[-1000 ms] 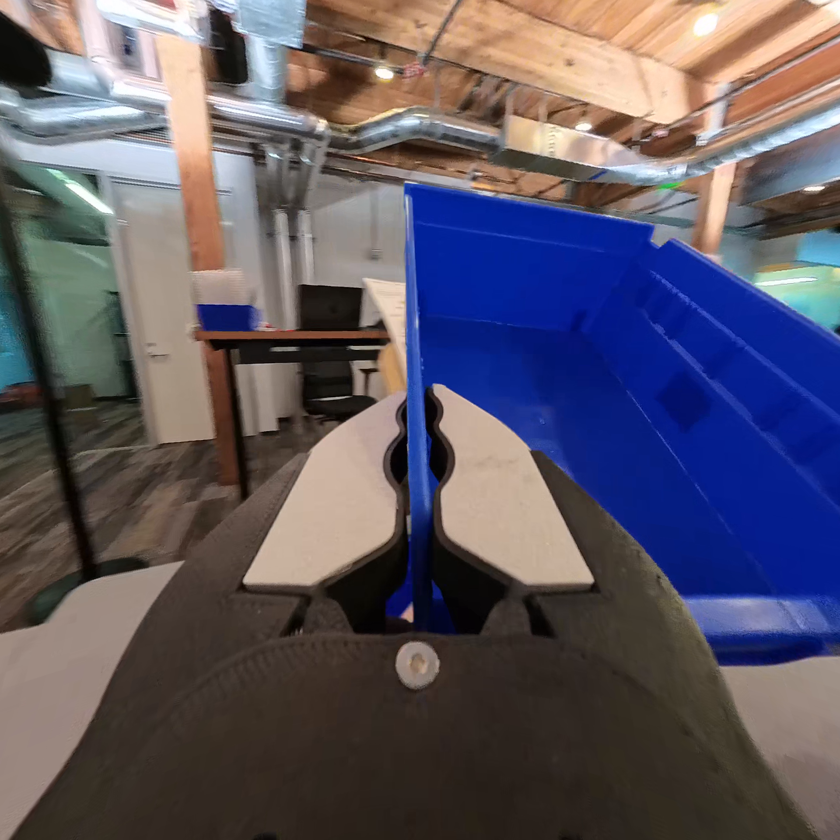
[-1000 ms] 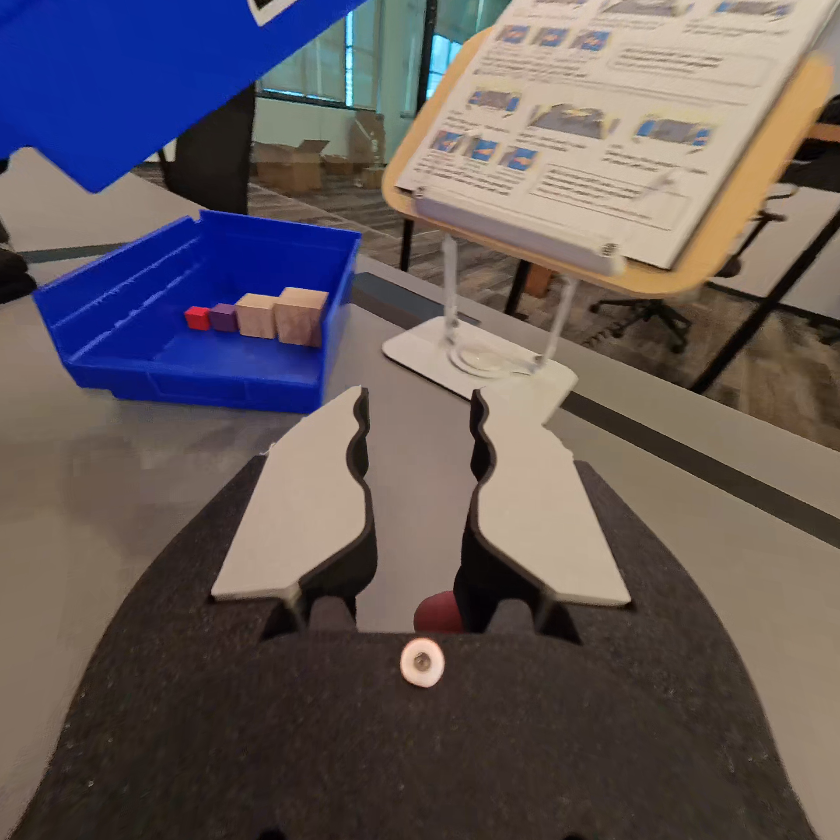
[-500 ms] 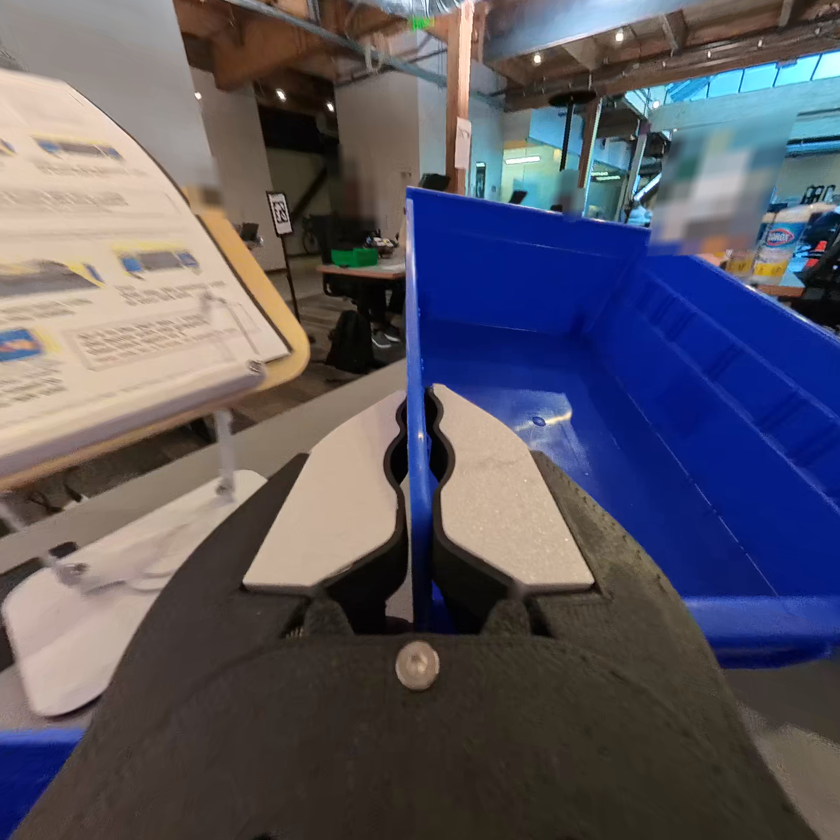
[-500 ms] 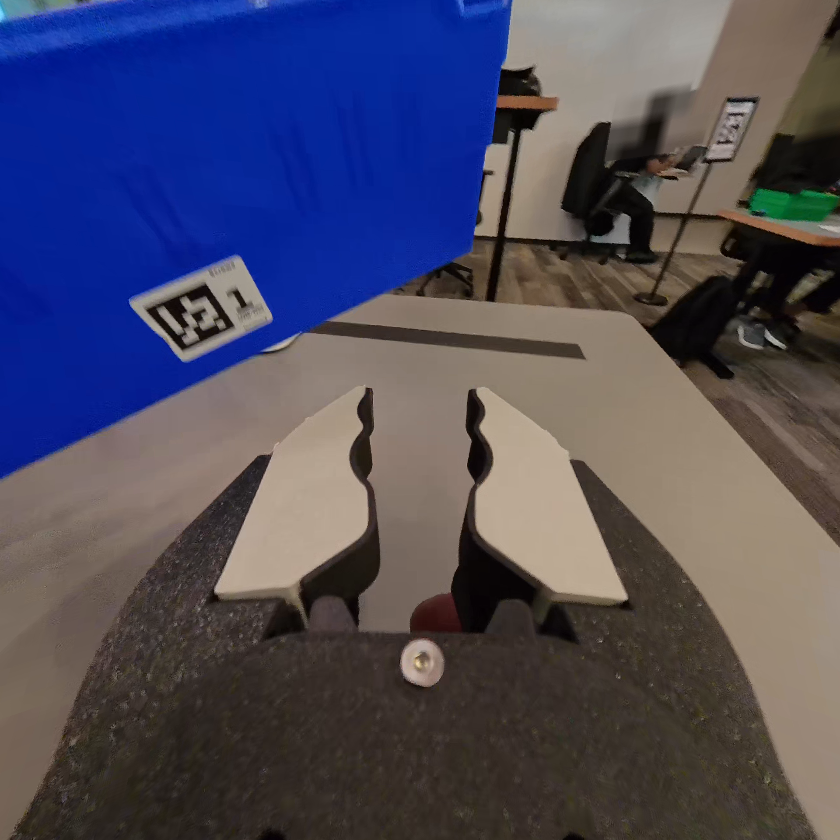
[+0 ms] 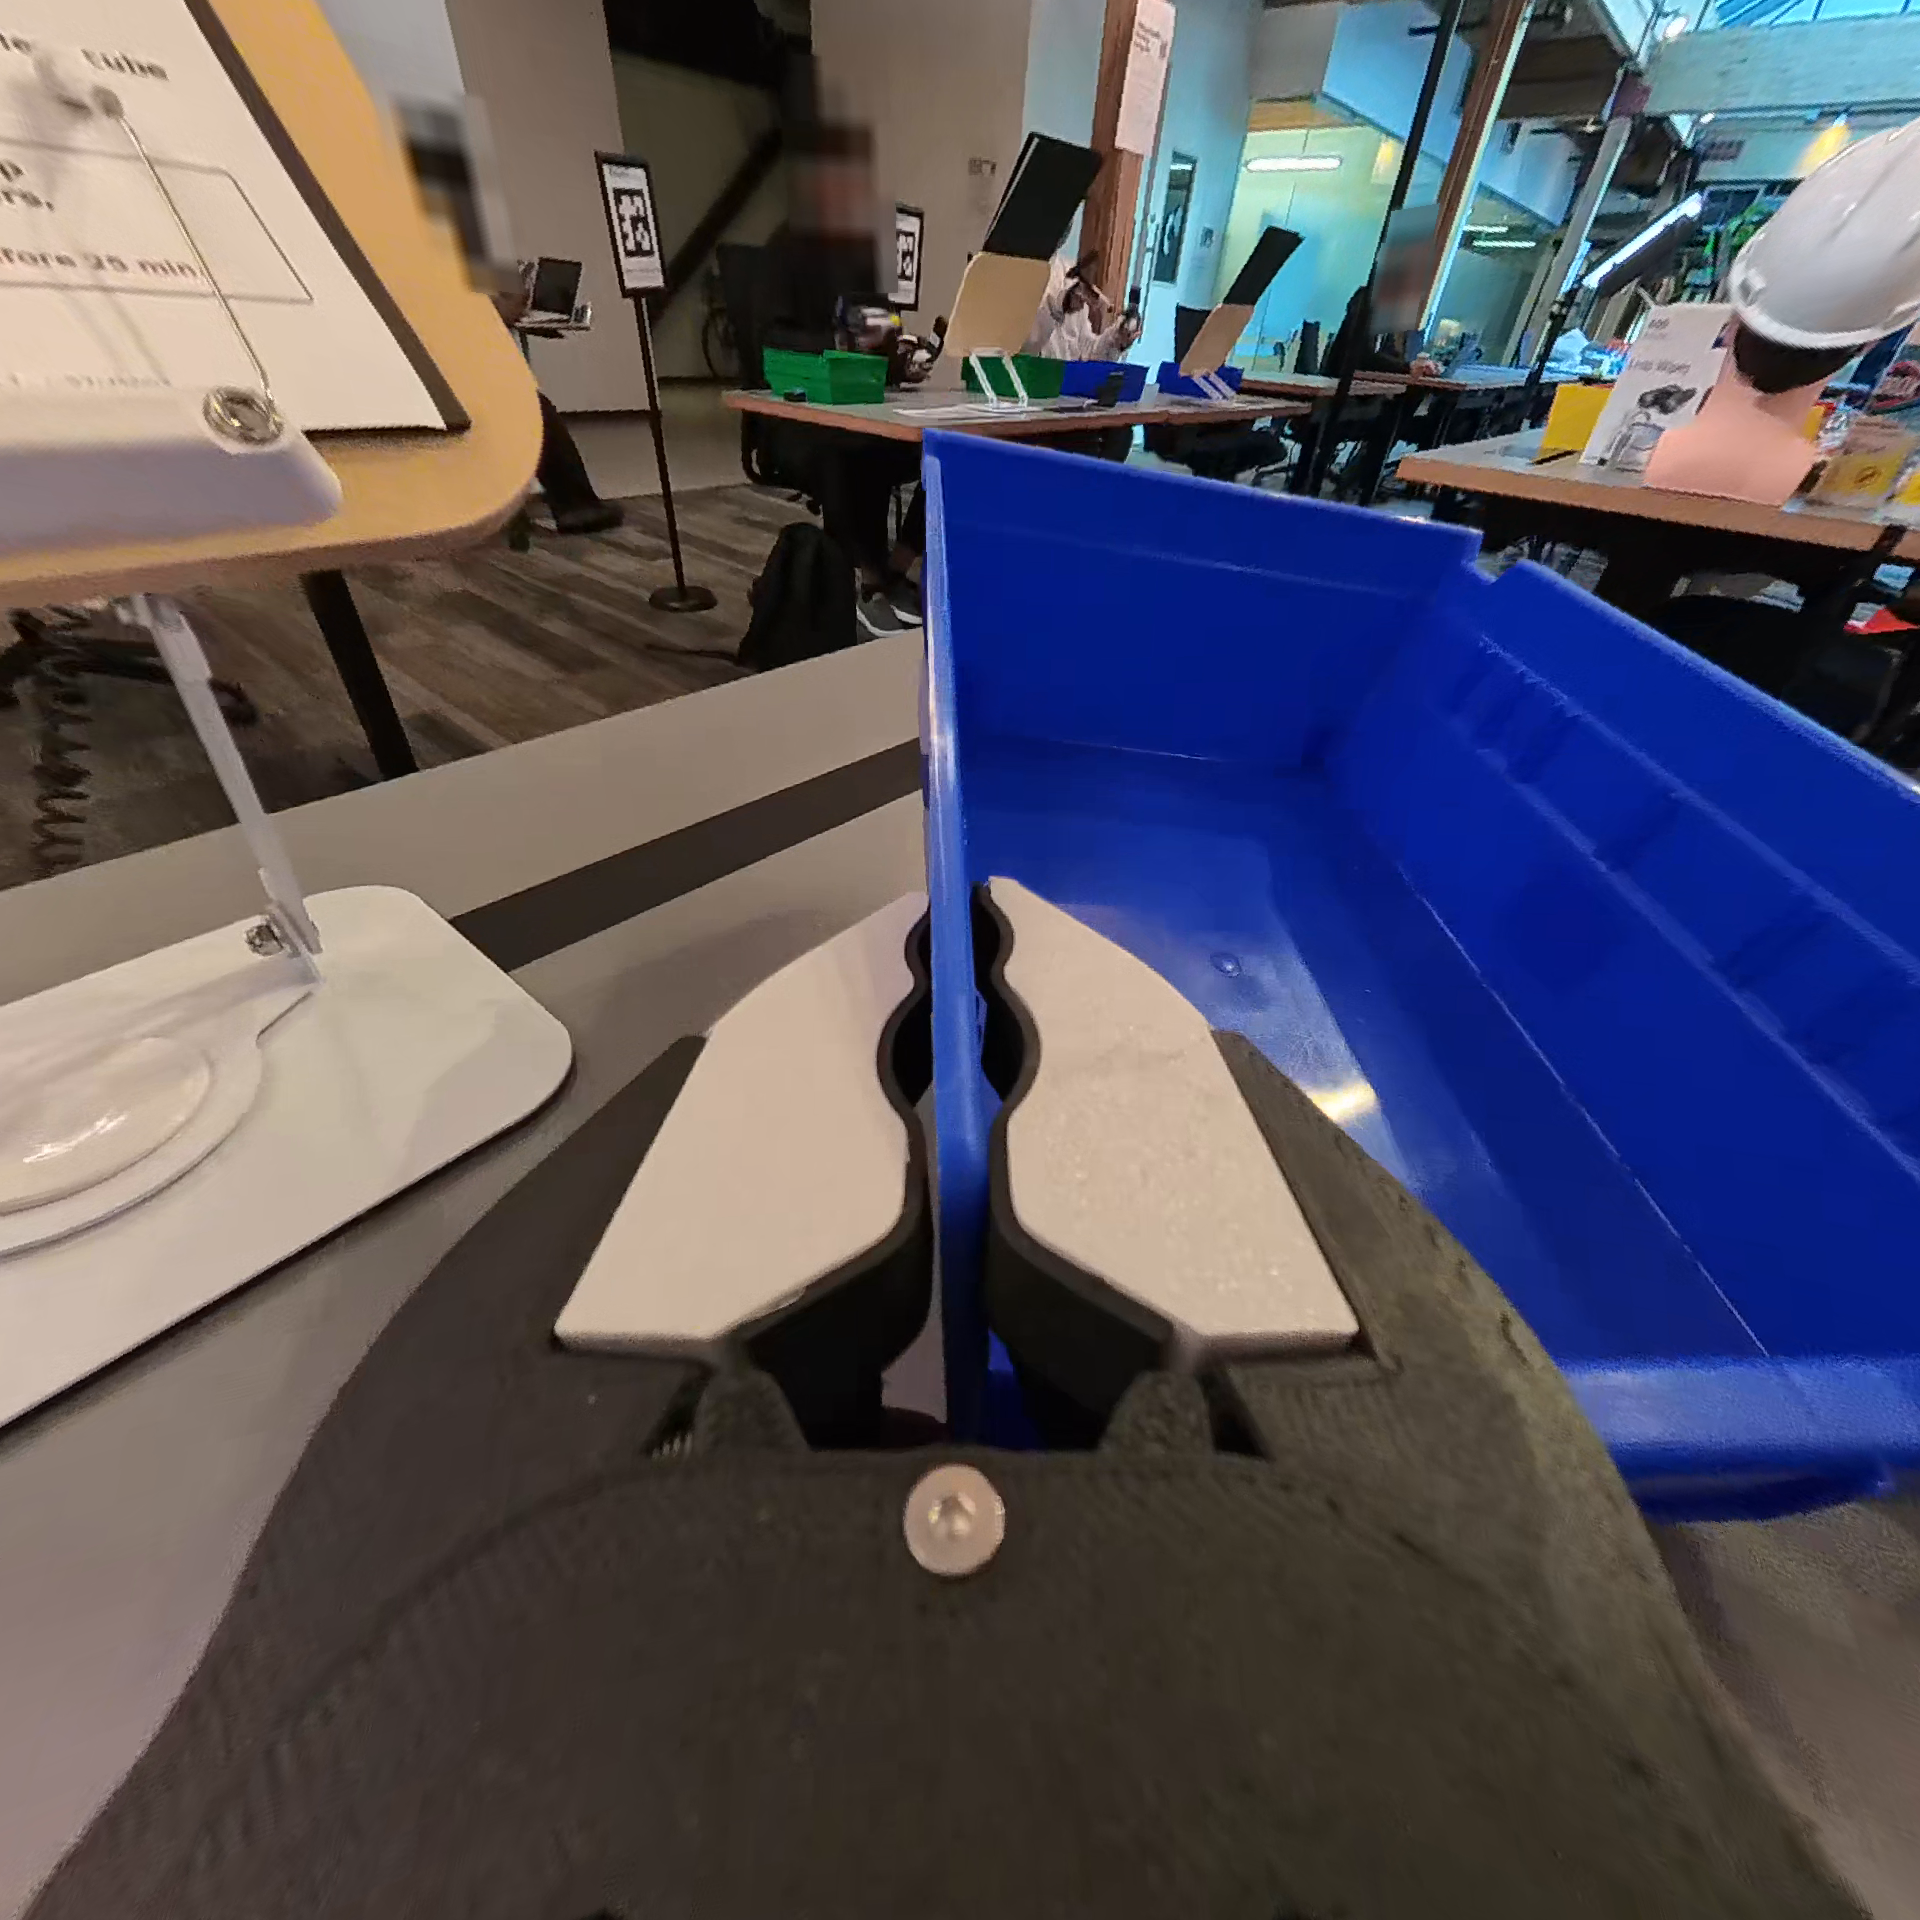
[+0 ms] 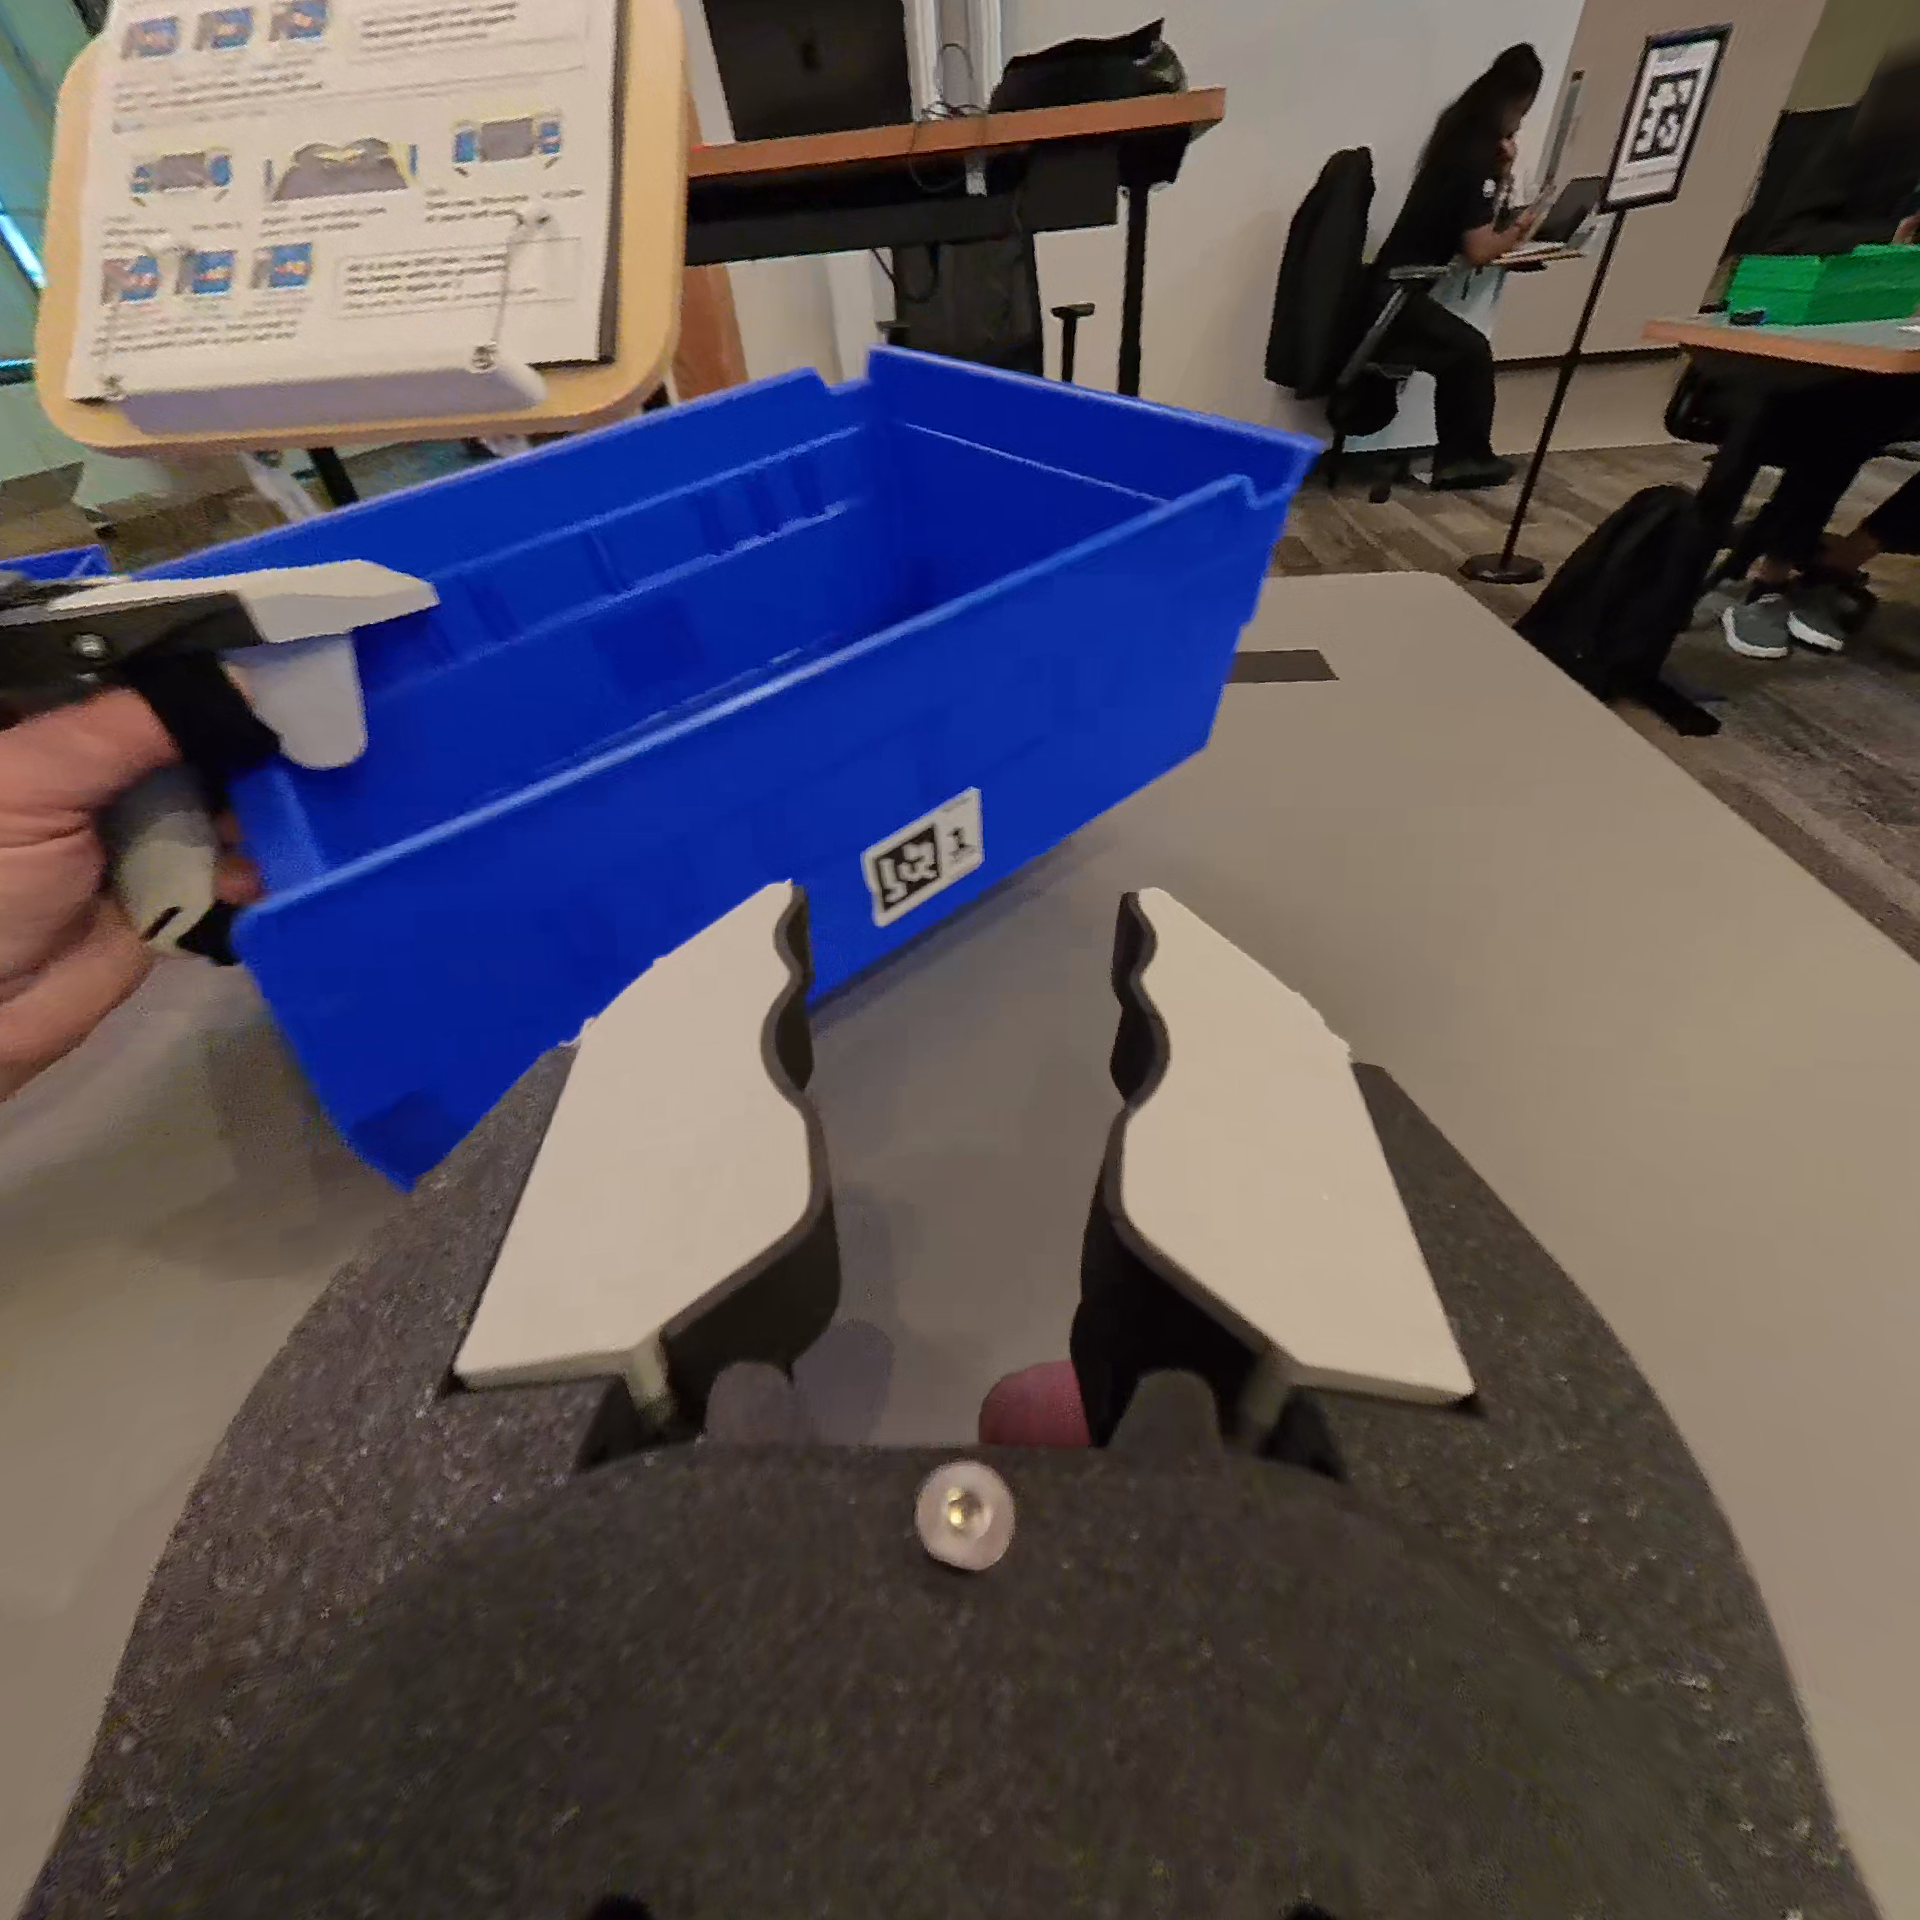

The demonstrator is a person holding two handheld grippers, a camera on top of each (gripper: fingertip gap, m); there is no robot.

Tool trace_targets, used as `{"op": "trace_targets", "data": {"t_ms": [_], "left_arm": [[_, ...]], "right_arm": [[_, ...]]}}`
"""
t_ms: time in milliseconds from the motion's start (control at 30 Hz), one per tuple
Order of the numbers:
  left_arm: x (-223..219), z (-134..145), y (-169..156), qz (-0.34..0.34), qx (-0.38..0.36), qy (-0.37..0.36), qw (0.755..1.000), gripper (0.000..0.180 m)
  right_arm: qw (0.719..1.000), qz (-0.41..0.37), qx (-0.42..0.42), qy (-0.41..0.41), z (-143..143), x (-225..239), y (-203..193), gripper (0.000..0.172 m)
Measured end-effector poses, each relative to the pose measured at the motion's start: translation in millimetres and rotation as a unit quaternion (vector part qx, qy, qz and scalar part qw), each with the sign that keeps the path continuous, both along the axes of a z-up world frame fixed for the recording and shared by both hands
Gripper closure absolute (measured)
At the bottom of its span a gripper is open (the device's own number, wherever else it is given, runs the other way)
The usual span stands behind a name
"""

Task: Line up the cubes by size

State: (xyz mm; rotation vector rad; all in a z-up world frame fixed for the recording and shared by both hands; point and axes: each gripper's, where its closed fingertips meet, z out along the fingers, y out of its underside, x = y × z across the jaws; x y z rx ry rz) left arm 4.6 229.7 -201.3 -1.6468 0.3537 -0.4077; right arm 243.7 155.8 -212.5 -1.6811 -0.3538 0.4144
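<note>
While the left gripper (image 5: 951, 935) clamps the empty blue plastic bin's (image 6: 727, 623) wall above the grey table's (image 6: 1455, 935) edge and the right gripper (image 6: 961, 925) gapes bare, no cubes show, so sorting looks undone.

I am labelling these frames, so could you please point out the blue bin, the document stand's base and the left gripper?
blue bin (image 6: 623, 935), right wrist view, on its near outer wall.
document stand's base (image 5: 343, 1070), left wrist view, on the white plate.
left gripper (image 5: 951, 935), left wrist view, between its fingertips, clamped on the bin's wall.
</note>
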Motion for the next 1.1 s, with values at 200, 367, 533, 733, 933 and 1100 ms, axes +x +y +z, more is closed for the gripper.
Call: {"op": "trace_targets", "data": {"t_ms": [200, 367, 533, 733, 933, 1100], "left_arm": [[4, -16, 7, 0.002, -0.015, 0.011, 1.000, 0.176], [-3, -24, 12, 0.014, -0.030, 0.008, 0.999, 0.176], [-6, -30, 15, 0.017, -0.042, 0.010, 0.999, 0.176], [-4, -32, 15, 0.014, -0.046, 0.016, 0.999, 0.176], [-3, -34, 16, 0.014, -0.054, 0.018, 0.998, 0.176], [3, -35, 15, 0.012, -0.053, 0.030, 0.998, 0.176]], "right_arm": [[0.999, 0.048, -0.006, -0.018, -13, -41, -13, 0.107], [0.997, 0.061, -0.011, -0.038, -17, -54, -17, 0.109], [0.994, 0.076, -0.034, -0.073, -28, -63, -25, 0.111], [0.994, 0.089, -0.042, -0.041, -19, -63, -29, 0.115], [0.992, 0.114, -0.046, -0.015, -13, -74, -40, 0.110], [0.990, 0.124, -0.062, -0.031, -19, -85, -42, 0.110]]}}
